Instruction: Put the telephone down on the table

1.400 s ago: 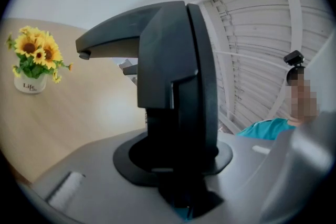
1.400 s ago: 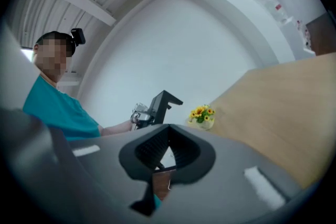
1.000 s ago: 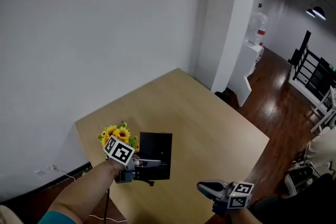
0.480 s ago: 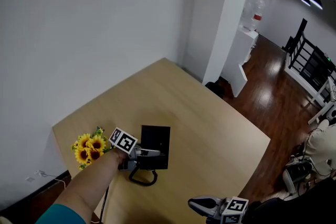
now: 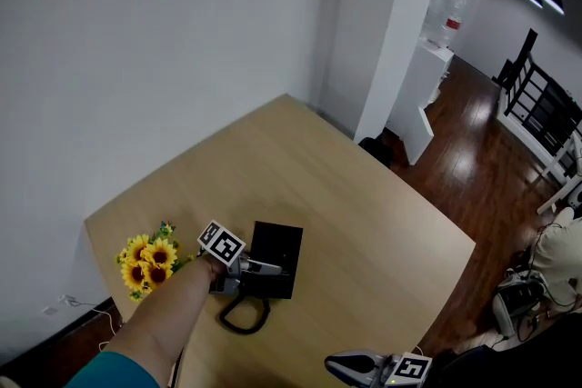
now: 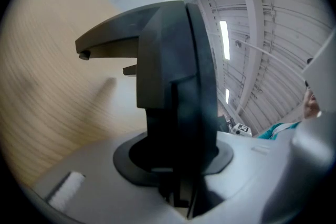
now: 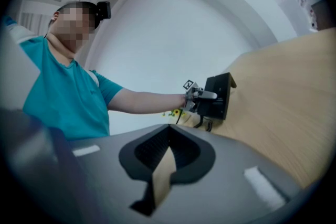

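The pale wooden desk (image 5: 364,204) stood cornered against a white wall (image 5: 136,59). A black telephone (image 5: 277,254) stood upright, clamped in the left tool (image 5: 271,269), low over the wood; whether its base touched the desk could not be told. A loop of black cord (image 5: 241,316) lay on the desk just under the tool, on the person's side. A bunch of sunflowers (image 5: 145,262) sat to the tool's left, near the desk's edge.

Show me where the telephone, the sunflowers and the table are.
telephone (image 5: 280,245), head view, its black body.
sunflowers (image 5: 156,254), head view, a yellow bloom.
table (image 5: 364,223), head view, bare wooden top.
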Action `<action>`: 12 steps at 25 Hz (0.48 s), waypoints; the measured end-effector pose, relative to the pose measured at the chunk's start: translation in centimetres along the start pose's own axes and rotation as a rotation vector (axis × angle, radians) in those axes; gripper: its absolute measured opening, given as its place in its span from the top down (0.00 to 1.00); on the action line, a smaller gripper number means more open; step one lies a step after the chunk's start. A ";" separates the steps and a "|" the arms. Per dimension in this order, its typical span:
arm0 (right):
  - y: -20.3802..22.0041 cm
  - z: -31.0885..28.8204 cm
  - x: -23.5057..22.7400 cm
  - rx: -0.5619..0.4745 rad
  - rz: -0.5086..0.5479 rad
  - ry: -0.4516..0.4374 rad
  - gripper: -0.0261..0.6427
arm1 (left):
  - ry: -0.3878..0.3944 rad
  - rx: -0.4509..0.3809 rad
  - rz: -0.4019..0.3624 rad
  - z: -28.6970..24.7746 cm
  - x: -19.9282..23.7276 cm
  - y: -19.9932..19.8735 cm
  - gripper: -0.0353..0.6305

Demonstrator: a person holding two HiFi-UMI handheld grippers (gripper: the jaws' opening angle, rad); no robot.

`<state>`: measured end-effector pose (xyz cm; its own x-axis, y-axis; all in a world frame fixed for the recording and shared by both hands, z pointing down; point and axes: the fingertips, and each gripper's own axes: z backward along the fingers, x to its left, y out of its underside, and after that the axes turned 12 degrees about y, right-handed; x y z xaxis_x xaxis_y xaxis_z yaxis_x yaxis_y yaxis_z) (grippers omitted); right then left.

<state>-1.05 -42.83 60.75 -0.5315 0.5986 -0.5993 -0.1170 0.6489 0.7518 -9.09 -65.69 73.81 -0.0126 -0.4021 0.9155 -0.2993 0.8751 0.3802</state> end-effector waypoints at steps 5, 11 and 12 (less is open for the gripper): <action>0.1 0.2 0.1 -0.007 -0.004 -0.004 0.96 | -0.006 0.001 0.019 0.2 1.1 0.8 0.70; 0.0 -0.2 0.3 -0.013 -0.008 -0.007 0.96 | -0.188 -0.068 0.036 0.8 2.6 0.4 0.56; -0.1 -0.2 0.5 -0.015 -0.004 -0.011 0.96 | -0.239 -0.082 0.026 1.1 2.9 0.4 0.51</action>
<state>-1.49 -42.71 60.45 -0.5219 0.6015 -0.6049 -0.1313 0.6440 0.7537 -10.33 -66.84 76.46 -0.2471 -0.4224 0.8721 -0.2177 0.9012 0.3748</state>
